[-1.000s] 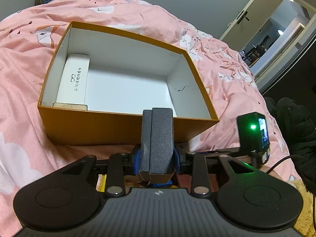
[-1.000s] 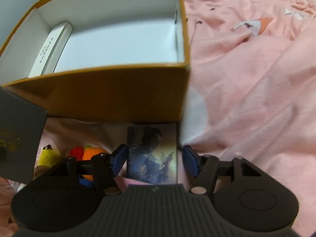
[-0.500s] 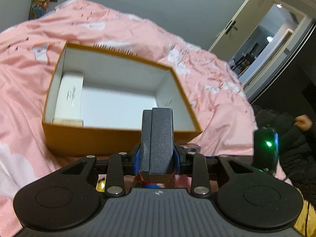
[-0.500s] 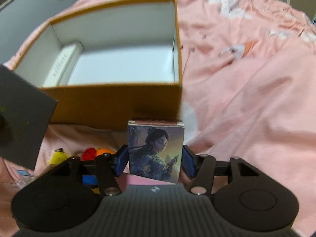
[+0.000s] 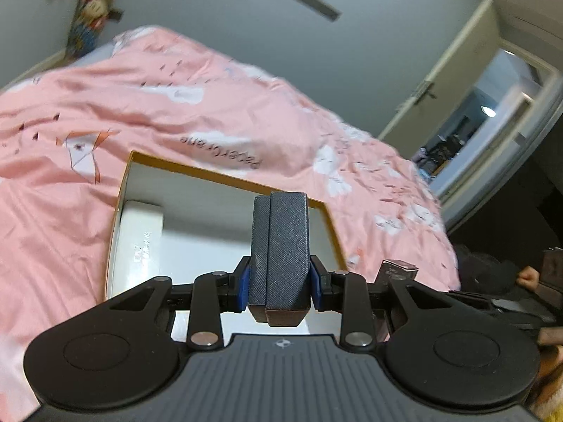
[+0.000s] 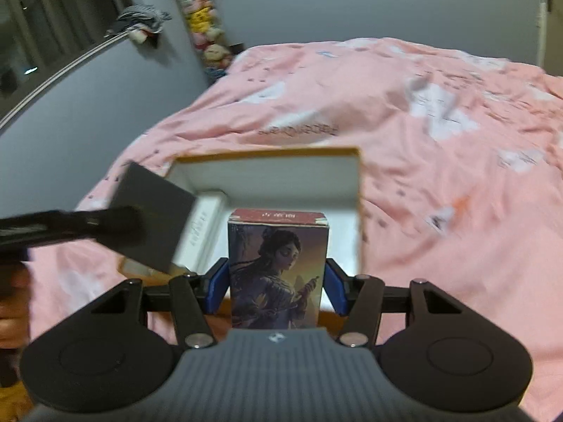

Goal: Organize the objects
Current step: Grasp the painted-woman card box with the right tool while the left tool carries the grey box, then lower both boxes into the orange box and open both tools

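Note:
An open orange cardboard box (image 5: pixel 225 176) with a white inside sits on the pink bed; a white flat box (image 5: pixel 140 232) lies along its left wall. My left gripper (image 5: pixel 279 281) is shut on a dark grey textured case (image 5: pixel 279 246), held upright above the box's near side. In the right wrist view my right gripper (image 6: pixel 276 286) is shut on a picture box (image 6: pixel 278 267) printed with a painted figure, raised over the orange box (image 6: pixel 267 153). The grey case (image 6: pixel 151 218) and the left gripper show at that view's left.
The pink patterned duvet (image 5: pixel 211 112) surrounds the box. Plush toys (image 6: pixel 206 28) hang at the wall corner. A door (image 5: pixel 436 84) and a lit doorway stand at the right. Dark clothing and a person's hand (image 5: pixel 527 276) are at the bed's right edge.
Both grippers have risen with their loads, so the orange box now looks smaller and lower in both views. The toys under the right gripper have dropped out of sight.

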{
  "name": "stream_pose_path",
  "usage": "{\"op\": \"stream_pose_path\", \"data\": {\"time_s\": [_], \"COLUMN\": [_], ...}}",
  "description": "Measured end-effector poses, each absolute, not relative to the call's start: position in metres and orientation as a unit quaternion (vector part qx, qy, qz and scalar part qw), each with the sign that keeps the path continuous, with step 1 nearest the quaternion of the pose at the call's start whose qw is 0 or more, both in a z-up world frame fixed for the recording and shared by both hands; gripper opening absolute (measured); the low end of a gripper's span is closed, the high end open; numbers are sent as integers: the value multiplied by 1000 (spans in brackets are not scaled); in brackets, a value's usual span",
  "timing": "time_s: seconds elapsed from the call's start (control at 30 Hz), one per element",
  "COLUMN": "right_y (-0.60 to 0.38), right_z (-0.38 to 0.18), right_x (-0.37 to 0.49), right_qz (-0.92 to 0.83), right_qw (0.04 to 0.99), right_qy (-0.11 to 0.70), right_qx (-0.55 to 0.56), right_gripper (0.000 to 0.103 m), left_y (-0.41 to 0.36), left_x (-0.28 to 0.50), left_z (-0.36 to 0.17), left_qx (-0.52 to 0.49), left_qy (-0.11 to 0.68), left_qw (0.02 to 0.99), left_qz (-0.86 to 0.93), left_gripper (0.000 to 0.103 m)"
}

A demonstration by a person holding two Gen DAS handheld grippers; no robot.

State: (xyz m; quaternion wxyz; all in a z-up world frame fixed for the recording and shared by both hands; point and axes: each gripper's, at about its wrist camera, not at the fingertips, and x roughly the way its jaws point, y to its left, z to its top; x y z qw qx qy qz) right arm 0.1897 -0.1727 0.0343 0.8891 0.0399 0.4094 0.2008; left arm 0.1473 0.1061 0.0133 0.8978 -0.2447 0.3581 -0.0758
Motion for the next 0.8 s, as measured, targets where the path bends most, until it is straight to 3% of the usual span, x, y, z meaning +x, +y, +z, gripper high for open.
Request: {"op": "stream_pose_path", "data": {"time_s": [0.33,0.8], "right_y": [-116,-112], "right_z": [-47,-95], "right_x": [309,368], "right_qz": [184,172], "right_qw": [838,815], "right_qy": [513,553], "right_qx": [15,25], "right_gripper": [58,59], "left_y": [123,150], "left_x": [242,279], "left_z": [-66,-112], "left_qx": [-246,-326], "left_qy": [443,469], "left_qw": [862,820], "left_qz": [-17,-25], "left_gripper": [37,37]}}
